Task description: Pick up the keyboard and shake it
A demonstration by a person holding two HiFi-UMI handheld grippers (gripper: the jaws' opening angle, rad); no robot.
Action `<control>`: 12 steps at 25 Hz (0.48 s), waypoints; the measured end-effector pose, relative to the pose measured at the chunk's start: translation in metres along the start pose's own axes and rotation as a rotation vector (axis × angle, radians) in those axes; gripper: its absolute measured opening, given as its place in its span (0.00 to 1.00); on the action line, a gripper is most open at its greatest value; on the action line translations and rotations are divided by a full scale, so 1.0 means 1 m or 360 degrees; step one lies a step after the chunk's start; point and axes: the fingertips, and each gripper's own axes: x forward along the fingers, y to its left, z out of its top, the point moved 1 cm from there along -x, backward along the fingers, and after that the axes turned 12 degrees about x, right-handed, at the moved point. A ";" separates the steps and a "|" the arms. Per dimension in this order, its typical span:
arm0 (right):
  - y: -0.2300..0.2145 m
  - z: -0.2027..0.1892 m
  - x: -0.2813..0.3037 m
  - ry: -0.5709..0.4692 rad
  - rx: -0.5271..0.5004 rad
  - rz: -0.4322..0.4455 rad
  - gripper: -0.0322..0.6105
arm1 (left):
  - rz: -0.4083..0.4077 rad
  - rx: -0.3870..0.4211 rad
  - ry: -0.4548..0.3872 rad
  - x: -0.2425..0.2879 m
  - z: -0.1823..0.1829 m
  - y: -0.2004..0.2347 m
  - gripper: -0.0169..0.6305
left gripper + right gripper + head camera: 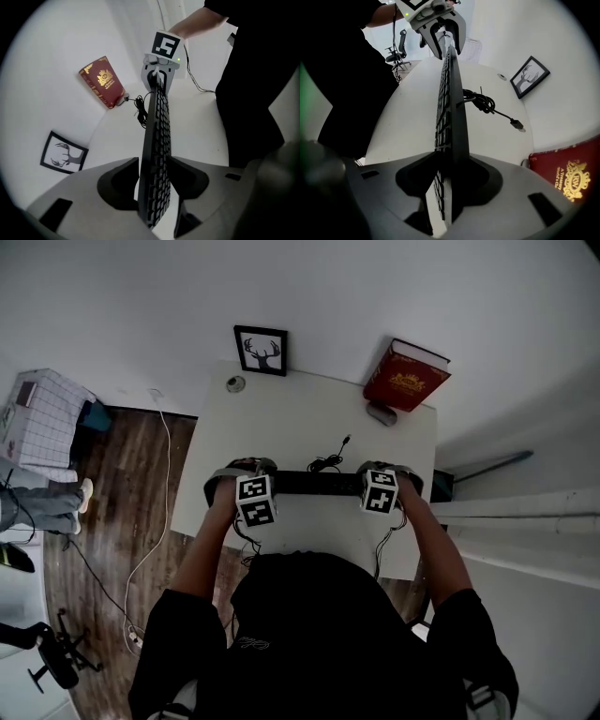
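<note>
Although the white table fills the middle of the head view, the far left shows wood floor. A white grid-patterned box stands at ten o'clock from the table, and an office chair at seven o'clock. At the table's far edge, at eleven o'clock, a framed deer picture leans on the wall.

Nearer the person, the left gripper has its jaws held apart only by the thickness of the black keyboard. It presses on the keyboard's left end, and its own view shows one jaw on the back and one on the keys. The keyboard is turned up on its long edge over the table's near half, keys toward the person. Its coiled cable lies at twelve o'clock from it.

At three o'clock of the keyboard, the right gripper clamps the other end the same way. A red book leans at one o'clock.
</note>
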 end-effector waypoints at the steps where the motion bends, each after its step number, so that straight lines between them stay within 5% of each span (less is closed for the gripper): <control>1: 0.001 0.000 0.000 0.0000 -0.0003 -0.0011 0.31 | -0.0051 0.0030 0.0014 0.005 -0.001 -0.004 0.32; 12: 0.023 -0.004 -0.003 0.0007 -0.0039 -0.0074 0.24 | -0.0140 0.0267 0.0352 0.041 -0.004 -0.033 0.25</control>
